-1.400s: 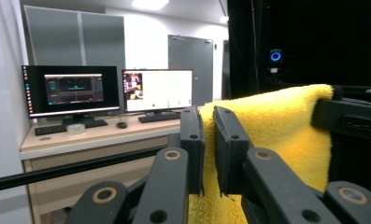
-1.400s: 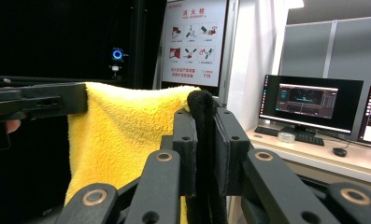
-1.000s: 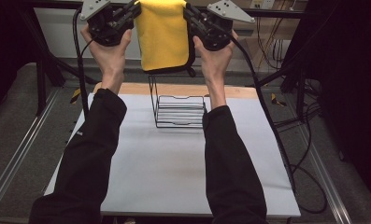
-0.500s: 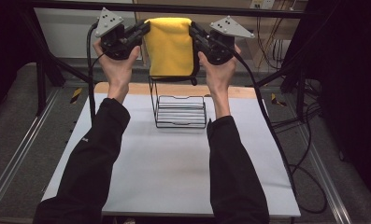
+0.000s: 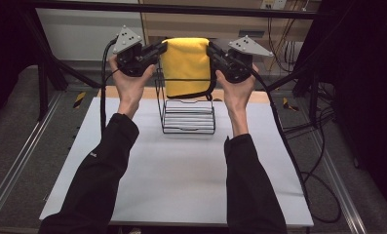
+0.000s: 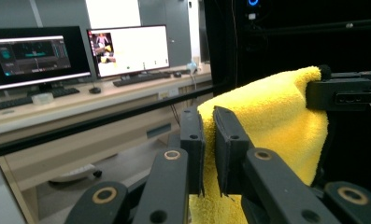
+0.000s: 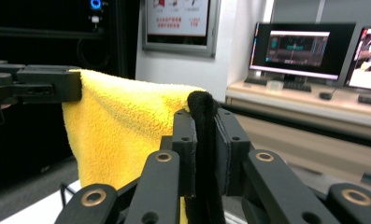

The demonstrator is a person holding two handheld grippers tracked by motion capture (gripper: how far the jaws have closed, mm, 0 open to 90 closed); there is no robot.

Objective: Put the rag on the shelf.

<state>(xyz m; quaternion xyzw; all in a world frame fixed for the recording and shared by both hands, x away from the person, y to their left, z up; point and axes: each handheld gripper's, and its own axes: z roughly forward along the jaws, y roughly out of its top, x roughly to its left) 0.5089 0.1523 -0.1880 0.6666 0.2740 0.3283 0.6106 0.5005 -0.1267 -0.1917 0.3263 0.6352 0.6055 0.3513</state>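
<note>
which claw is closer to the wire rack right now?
Roughly even; the left claw looks marginally nearer. It grips the yellow towel above the wire rack's left edge; the right claw grips it above the right edge.

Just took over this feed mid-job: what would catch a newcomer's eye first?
The bright yellow towel, stretched by its top corners between the left tool and the right tool, both shut on it. It hangs above a black wire rack at the far edge of the white table.
</note>
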